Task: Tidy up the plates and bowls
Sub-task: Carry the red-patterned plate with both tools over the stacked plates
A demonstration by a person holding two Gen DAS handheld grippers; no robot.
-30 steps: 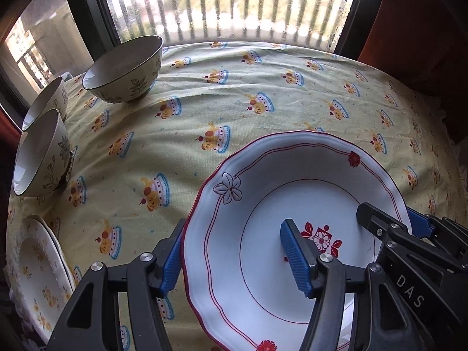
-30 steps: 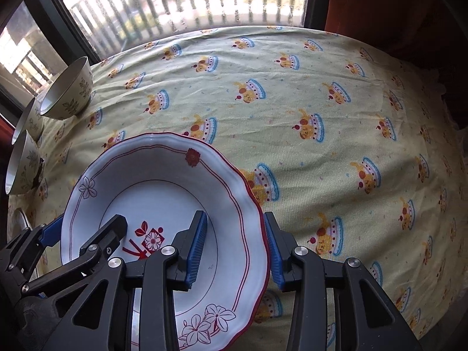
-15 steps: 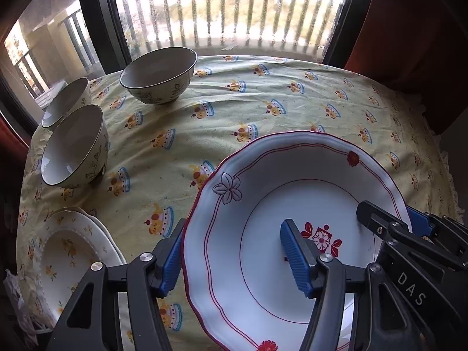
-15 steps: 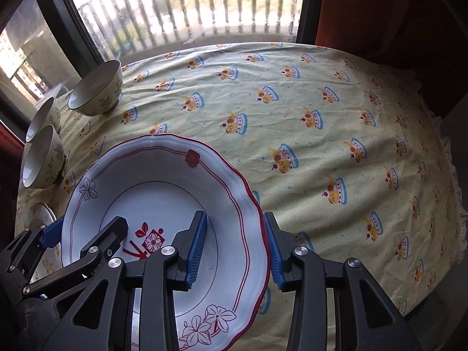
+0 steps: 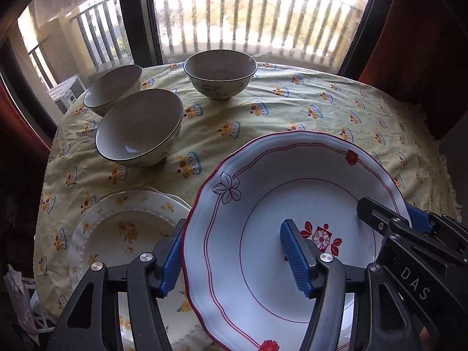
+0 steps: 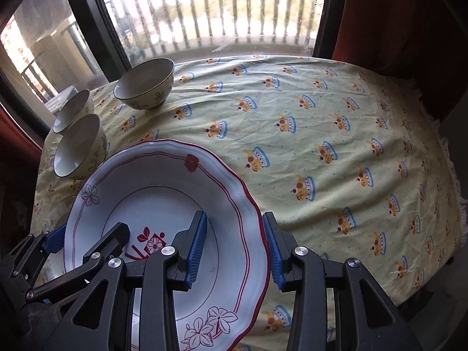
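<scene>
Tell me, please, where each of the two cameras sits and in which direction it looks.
Left wrist view: sits on the left gripper, looks down over the red-rimmed plate toward three bowls and the window; the right gripper shows at right.
Right wrist view: sits on the right gripper, looks down over the plate's other rim across the tablecloth; the left gripper shows at lower left.
Shared: the plate, both grippers straddling opposite rims of it, the bowls, the tablecloth, the window.
</scene>
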